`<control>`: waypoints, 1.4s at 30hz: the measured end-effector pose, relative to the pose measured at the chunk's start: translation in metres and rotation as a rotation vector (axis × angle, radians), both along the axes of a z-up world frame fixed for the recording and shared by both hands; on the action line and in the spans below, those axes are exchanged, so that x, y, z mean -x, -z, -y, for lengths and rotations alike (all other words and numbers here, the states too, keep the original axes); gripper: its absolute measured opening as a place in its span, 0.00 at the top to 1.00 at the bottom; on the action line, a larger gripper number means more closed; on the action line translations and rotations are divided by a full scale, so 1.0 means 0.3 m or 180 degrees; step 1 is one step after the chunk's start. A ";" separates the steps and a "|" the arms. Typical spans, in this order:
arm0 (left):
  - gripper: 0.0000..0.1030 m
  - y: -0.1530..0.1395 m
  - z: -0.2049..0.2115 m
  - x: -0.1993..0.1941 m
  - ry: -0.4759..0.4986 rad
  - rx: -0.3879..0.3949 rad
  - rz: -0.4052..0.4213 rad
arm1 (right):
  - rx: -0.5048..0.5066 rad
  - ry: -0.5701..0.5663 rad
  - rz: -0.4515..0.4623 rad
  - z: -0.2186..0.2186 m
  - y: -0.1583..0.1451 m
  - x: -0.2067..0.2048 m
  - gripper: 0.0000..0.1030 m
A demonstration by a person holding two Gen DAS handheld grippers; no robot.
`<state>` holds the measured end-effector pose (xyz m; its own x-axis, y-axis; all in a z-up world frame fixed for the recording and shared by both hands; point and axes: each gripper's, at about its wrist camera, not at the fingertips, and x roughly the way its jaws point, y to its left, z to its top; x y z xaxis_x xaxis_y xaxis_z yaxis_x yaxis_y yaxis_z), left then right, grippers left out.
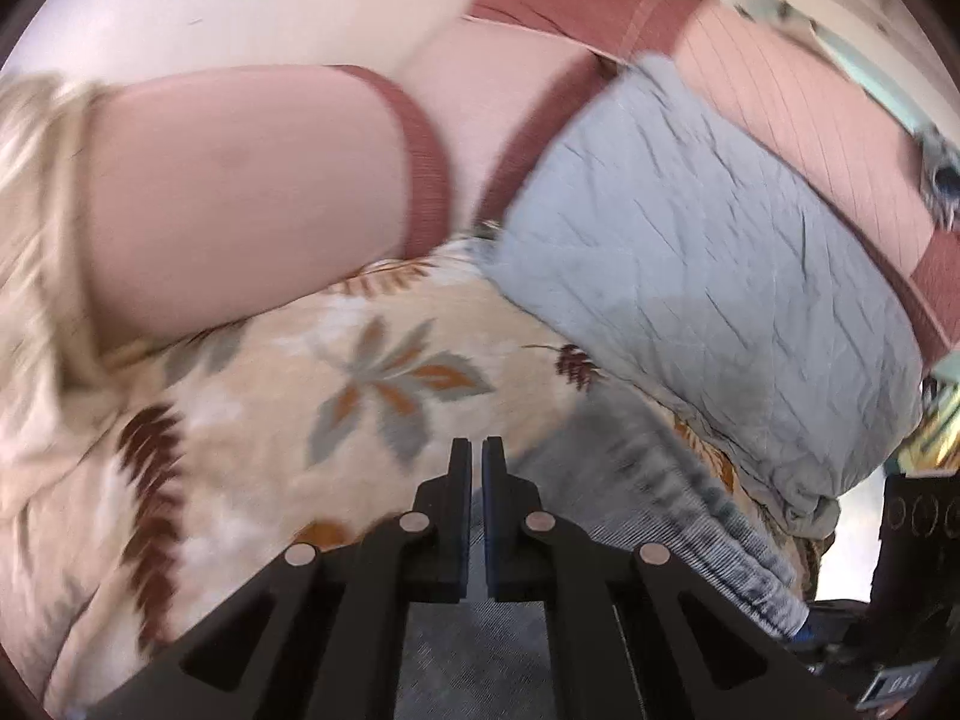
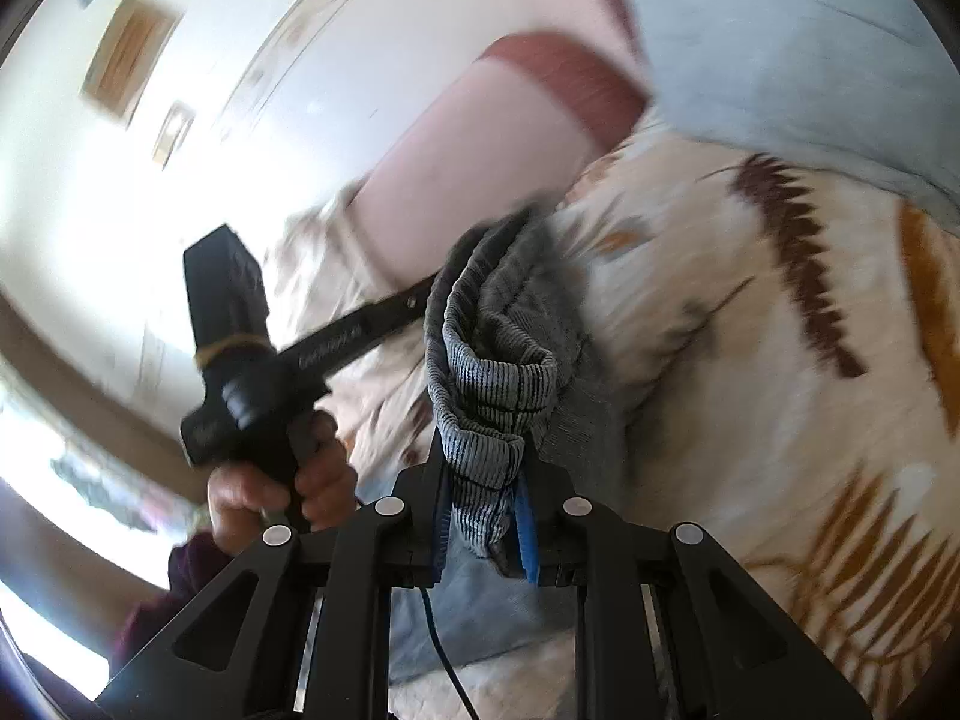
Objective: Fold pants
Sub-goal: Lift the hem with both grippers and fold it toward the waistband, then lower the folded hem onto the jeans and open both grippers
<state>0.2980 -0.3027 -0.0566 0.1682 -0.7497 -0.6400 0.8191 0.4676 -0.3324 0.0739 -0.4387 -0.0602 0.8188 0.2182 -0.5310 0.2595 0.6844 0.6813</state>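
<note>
Right wrist view: the right gripper (image 2: 483, 510) is pinching the ribbed waistband (image 2: 498, 384) of the grey pants (image 2: 528, 300), bunched cloth filling the gap between its blue pads.
Left gripper (image 1: 477, 468): its jaws are sitting pressed almost together; whether a thin layer of cloth is caught between them cannot be told, though grey fabric is showing just beneath them.
Pants position: the garment is hanging slack between the two grippers, over the floral bedspread (image 1: 252, 420) toward the bed's pillow end.
Long axis: the waistband is running roughly from one gripper across to the other.
Nearer hand: both are at the waistband; the person's left hand (image 2: 282, 486) is gripping its handle beside it.
Background: pink pillows (image 1: 240, 180) and a grey quilted cushion (image 1: 690, 252) are lying beyond.
</note>
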 end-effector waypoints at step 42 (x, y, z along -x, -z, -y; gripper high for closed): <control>0.82 0.238 -0.533 0.256 -0.0729 -0.0022 -0.0864 | -0.0608 -0.0442 -0.0708 -0.065 0.227 -0.148 0.39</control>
